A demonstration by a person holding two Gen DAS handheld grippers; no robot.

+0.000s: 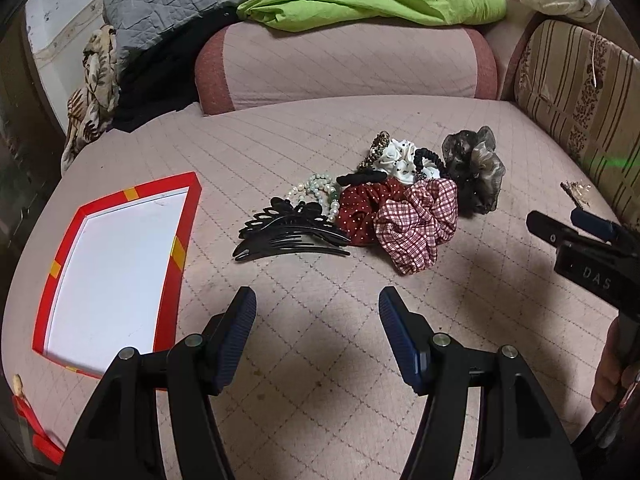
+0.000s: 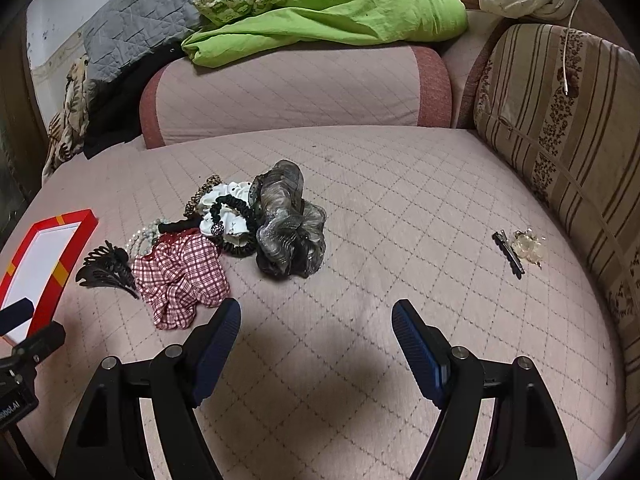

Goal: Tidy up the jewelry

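Left hand-held gripper [image 1: 318, 304] and right hand-held gripper [image 2: 316, 316]: jaws apart, empty. Scrunchie pile [image 1: 416, 208] centre frame; red tray [image 1: 176, 248] lower left.

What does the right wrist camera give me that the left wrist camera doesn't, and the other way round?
Only the right wrist view shows the black hair clip clearly, lying apart beside a pale translucent piece; the left view catches only a blur there. Only the left wrist view shows the whole red tray, white inside, nothing in it. Both show the pile: checked scrunchie, black claw clip, pearl beads. Left gripper and right gripper are open.
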